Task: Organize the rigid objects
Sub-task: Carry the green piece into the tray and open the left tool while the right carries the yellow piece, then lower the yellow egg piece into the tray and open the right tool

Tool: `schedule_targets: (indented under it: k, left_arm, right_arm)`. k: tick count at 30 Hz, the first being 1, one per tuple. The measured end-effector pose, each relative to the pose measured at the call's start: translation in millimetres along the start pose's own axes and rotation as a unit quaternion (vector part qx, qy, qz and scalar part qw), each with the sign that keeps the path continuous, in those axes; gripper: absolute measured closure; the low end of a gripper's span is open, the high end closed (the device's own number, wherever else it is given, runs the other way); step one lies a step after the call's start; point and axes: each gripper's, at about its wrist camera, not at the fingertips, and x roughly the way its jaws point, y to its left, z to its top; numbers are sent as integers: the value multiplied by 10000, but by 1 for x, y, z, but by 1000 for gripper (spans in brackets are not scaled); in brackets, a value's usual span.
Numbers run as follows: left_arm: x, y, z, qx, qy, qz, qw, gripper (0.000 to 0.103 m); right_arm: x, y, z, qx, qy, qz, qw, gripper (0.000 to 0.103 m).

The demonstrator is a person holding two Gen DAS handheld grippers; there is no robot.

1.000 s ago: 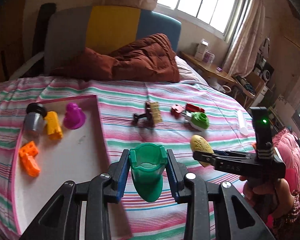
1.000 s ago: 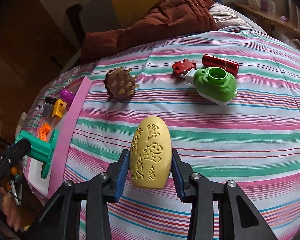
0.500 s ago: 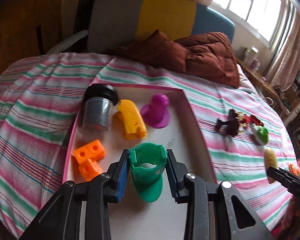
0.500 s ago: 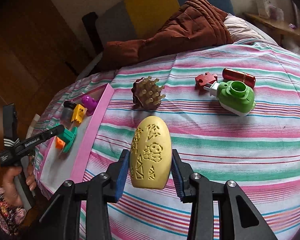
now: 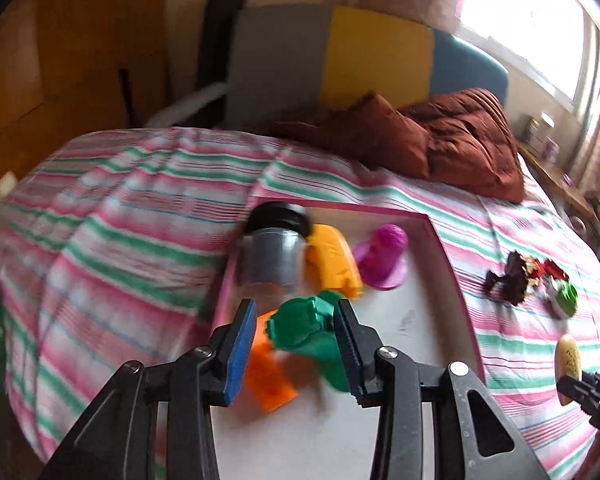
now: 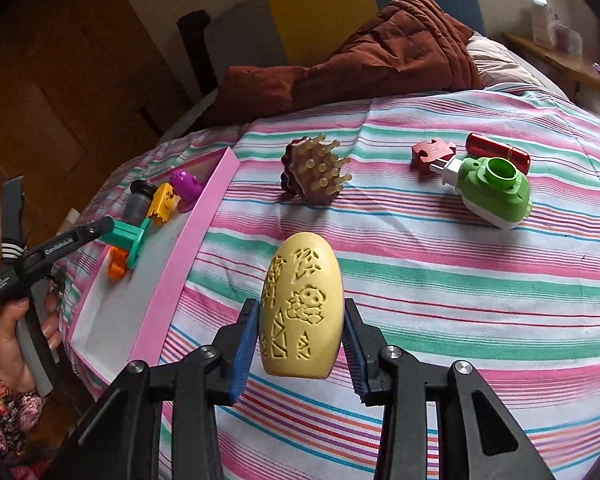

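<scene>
My left tool point(image 5: 294, 344) just spreading, green piece point(image 5: 308, 330) loose between pads, over pink tray point(image 5: 444, 248). My right tool point(image 6: 300, 340) pinching yellow egg point(image 6: 302, 306) above bed.

No legible text; white lettering on left gripper point(image 6: 112, 236) blurred.

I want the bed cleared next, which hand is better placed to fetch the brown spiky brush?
Probably left: the left gripper has just been opening, freeing the green piece over the tray. The right gripper grips the yellow egg; brush.
</scene>
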Motion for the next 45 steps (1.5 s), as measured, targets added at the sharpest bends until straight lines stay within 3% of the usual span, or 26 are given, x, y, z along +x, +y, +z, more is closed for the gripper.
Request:
schedule_targets:
  k: [11,16,22,26,33,41,45]
  left_arm:
    - [-17,10,-11,-107,-106,-611,9980,63]
    - [-8,3,-12,32,75,-498,9987,63]
    - [-21,20,-19,-320,-153,-488,9982,63]
    - [-33,31,-29,-364,-262,-691,9966,63]
    - [-39,42,-38,-457,-231,-1004,9936,63]
    - [-39,45,-41,-643,-146,-1080,9920,63]
    - [-40,44,-43,-639,-175,-1063,9921,63]
  right_arm:
    - [2,32,11,-128,-11,256,9996,62]
    - [6,60,25,-249,-97,414,9988,62]
    - [33,107,42,-545,119,557,9969,62]
    - [58,138,49,-736,278,629,9949,62]
    - [107,174,59,-920,599,219,9937,62]
    - [127,172,66,-873,564,-215,9944,60]
    - [119,165,67,-733,497,6,9961,46]
